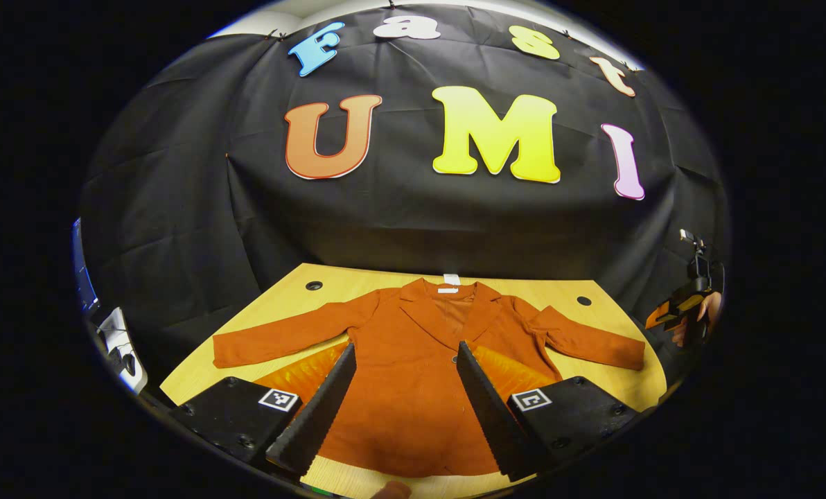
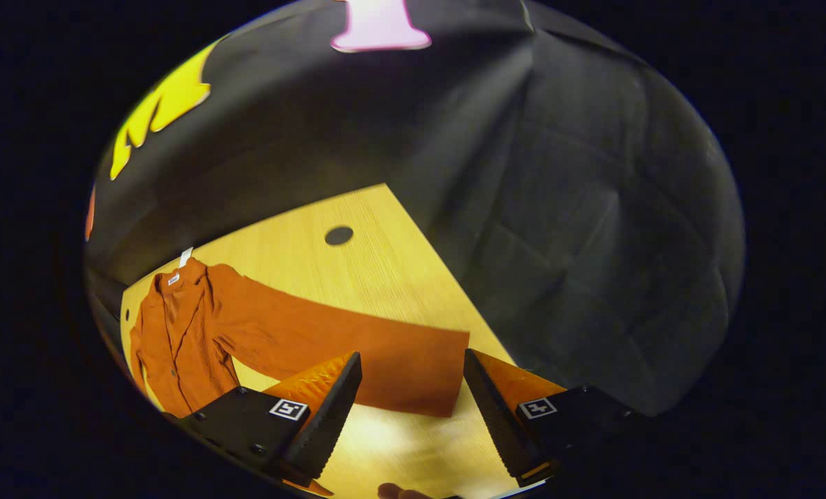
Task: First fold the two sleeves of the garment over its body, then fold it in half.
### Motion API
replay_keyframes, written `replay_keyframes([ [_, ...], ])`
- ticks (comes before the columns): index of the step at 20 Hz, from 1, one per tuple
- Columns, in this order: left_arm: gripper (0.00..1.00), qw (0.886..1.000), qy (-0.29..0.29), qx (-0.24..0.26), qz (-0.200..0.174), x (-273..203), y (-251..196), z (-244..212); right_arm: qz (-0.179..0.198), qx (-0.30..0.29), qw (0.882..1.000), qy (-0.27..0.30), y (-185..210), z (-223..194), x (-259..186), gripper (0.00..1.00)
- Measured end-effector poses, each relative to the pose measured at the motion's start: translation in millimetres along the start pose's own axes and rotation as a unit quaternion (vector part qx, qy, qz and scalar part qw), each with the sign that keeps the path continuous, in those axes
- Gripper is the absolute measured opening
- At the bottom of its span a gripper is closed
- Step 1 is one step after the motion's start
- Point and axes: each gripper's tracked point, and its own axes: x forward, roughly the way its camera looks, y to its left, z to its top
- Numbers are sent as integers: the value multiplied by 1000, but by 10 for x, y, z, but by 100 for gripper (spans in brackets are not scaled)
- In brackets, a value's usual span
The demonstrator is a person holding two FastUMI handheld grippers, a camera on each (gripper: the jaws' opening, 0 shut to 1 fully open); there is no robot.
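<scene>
A rust-orange jacket (image 1: 413,374) lies flat and face up on the wooden table (image 1: 295,291), collar toward the far wall, both sleeves spread out to the sides. My left gripper (image 1: 406,353) hovers open above the jacket's body, its fingers wide apart. In the right gripper view, the jacket's sleeve (image 2: 357,346) stretches toward me from the jacket (image 2: 177,333), and my right gripper (image 2: 413,364) stands open just over the cuff end. The right gripper (image 1: 687,305) and the hand holding it also appear far right in the left gripper view.
The table has round cable holes (image 1: 314,285) (image 1: 583,301) (image 2: 339,235) near its far corners. Black cloth wall rises close behind the table. The table's right edge (image 2: 454,291) runs near the sleeve's cuff.
</scene>
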Motion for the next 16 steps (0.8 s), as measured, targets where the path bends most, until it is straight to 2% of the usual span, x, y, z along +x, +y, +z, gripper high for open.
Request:
replay_keyframes([
  [2, 96, 1000, 13, -1, 1, 22, -20, -48, 4, 46, 996, 80, -151, -164, 216, 94],
  [4, 96, 999, 34, -6, -2, 40, -63, -105, 19, 98, 983, 157, -244, -274, 342, 94],
  [5, 96, 999, 40, -8, -4, 41, -81, -105, 17, 113, 978, 176, -297, -284, 387, 96],
  [6, 96, 999, 44, -8, -5, 53, -106, -118, 20, 127, 975, 183, -314, -275, 445, 96],
  [7, 96, 999, 48, -7, -3, 59, -125, -132, 20, 133, 973, 185, -340, -258, 501, 92],
  [8, 96, 999, 51, -6, -3, 82, -153, -143, 24, 133, 972, 191, -362, -237, 531, 95],
  [13, 96, 998, 65, -17, 2, 81, -275, -273, 31, 128, 969, 210, -220, -269, 639, 92],
  [16, 96, 997, 72, -15, 8, 69, -281, -292, 14, 139, 965, 220, -262, -298, 684, 90],
])
